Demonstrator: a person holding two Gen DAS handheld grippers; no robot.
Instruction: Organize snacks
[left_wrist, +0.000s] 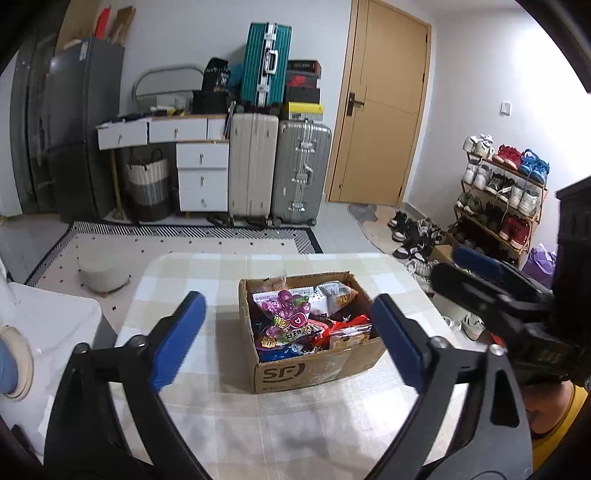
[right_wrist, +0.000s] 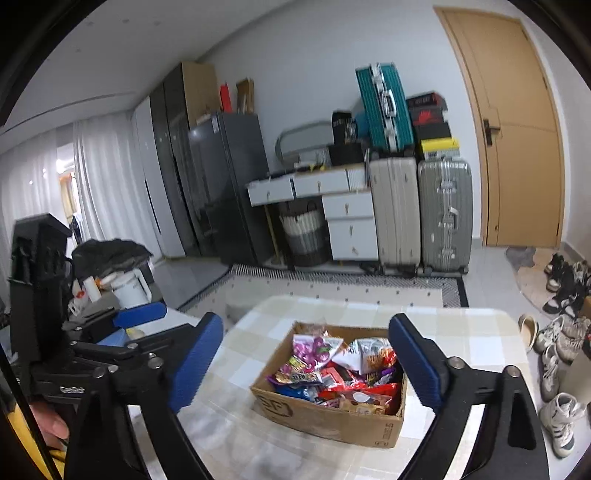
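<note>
Item: cardboard box (left_wrist: 314, 332), open-topped, printed "SF" on its near wall, standing on the table (left_wrist: 207, 417) with a pale checked cloth; in the left wrist view it sits at the centre, its near corner turned toward 6 o'clock. Contents: snack packets (left_wrist: 295, 317) heaped to the rim, a purple-and-white bag uppermost at the box's 11 o'clock, red and blue wrappers toward 5 o'clock. Left gripper (left_wrist: 290, 341): fingers spread wide, nothing between them, framing the box from above and apart from it. Right gripper (right_wrist: 306, 363): fingers likewise spread wide and empty, box between them in its view but clear of the pads. No loose packets show on the cloth. Step in hand, as judged: the packing looks complete or nearly so, with both tools off the load. Next move, if any, calls for a descent back over the box to settle or straighten the top bags, or a two-sided hold on the box walls. Edges and room: bare cloth at the box's 6, 9 and 12 o'clock; the table's far edge lies just beyond the box at 12 o'clock, its right edge near at 3 o'clock, where shoes (right_wrist: 557, 417) line the floor below.
</note>
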